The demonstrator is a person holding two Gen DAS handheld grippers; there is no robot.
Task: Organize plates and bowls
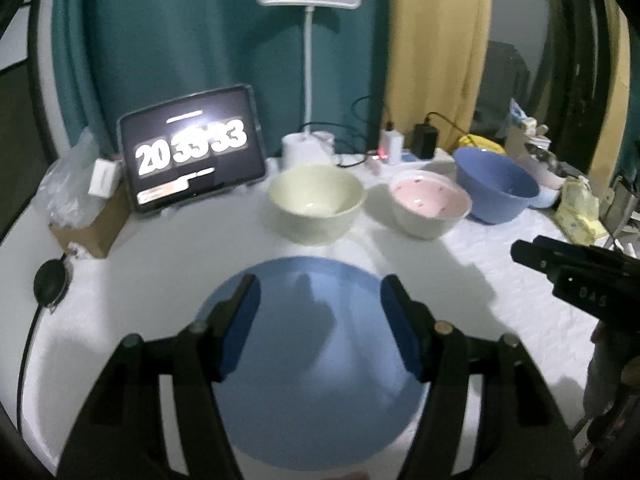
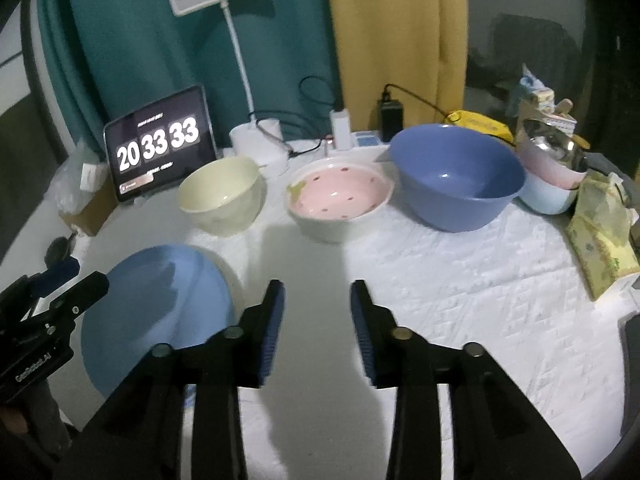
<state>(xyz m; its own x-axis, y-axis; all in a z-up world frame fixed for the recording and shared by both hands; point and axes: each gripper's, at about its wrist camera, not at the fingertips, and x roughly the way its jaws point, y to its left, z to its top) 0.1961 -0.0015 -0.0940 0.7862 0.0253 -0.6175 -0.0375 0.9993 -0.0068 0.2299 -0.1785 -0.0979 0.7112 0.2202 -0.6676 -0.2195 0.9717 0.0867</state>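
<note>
We have both grippers lifted over the tabletop (image 2: 460,300) with nothing in either. The left gripper (image 1: 320,292) hangs above the blue plate (image 1: 316,360), its jaws standing wide apart and empty; the right gripper (image 2: 318,292) is just beside the plate, jaws parted about halfway and gripping nothing, over bare cloth.

Taking the blue plate as our landmark: it lies flat at the near edge. Behind it stands the cream bowl (image 2: 220,196); beyond that, toward the right gripper's side, the pink-lined bowl (image 2: 340,200), then the large blue bowl (image 2: 456,176), with a few pale bowls (image 2: 548,188) nested farthest from the plate. All sit apart from one another.

We judge the plate stiff, light and probably plastic, smooth enough to slip; lying flat, it offers only its rim, so we would pinch one edge. The pink-lined bowl looks ceramic, so heavier and breakable: we would take its wall over the rim, one pad inside. The blue bowl seems light and best gripped likewise.
</note>
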